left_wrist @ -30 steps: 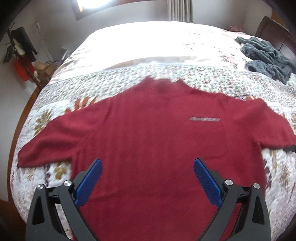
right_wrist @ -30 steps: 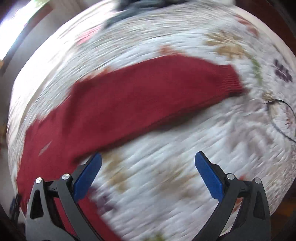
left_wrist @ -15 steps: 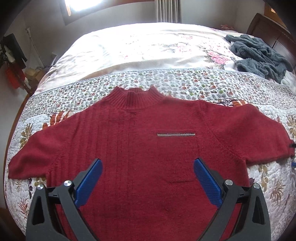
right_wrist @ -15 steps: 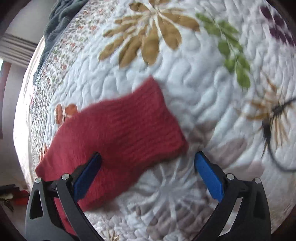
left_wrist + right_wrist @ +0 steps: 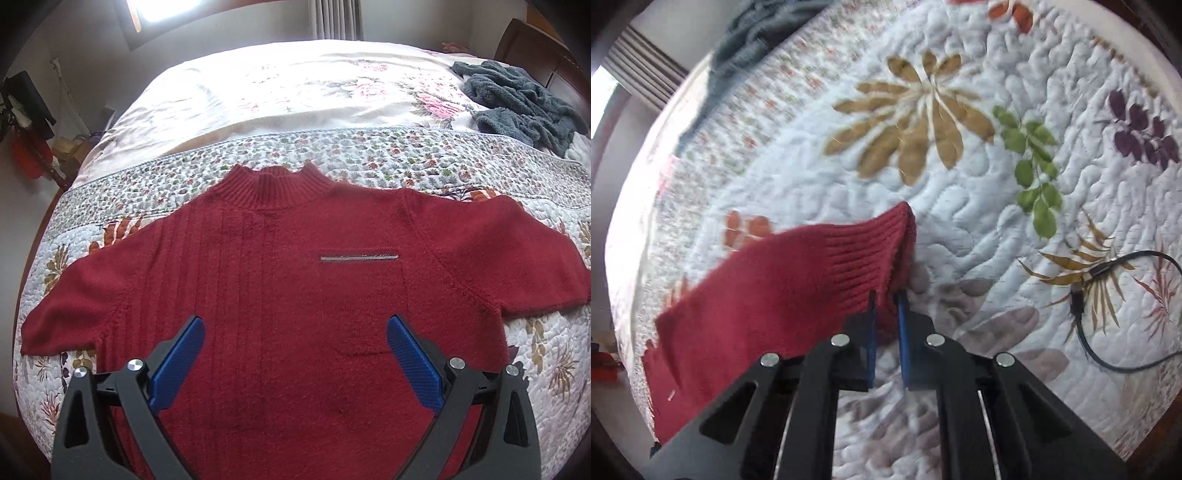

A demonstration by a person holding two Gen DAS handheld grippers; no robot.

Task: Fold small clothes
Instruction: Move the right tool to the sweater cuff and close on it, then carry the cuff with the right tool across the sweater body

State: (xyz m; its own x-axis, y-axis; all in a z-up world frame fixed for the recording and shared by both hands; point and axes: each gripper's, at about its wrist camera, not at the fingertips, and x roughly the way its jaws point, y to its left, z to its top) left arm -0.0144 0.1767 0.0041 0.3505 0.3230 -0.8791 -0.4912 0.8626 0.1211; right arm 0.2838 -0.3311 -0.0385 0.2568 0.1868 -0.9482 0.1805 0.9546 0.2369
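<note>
Jaws on my right gripper [image 5: 885, 295] are pinched onto the ribbed cuff of the red sweater [image 5: 295, 295], lifting it off the quilt [image 5: 960, 203]; the cuff's far side is hidden. Left gripper [image 5: 295, 332] gapes wide over the sweater's chest, holding nothing. Its hem is cut off below. Far-off grey garment [image 5: 517, 99] looks blurry.

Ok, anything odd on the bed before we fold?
One thing: a loose black cable lies on the quilt just beyond the sleeve cuff that the right tool has pinched. The red sweater lies flat.
</note>
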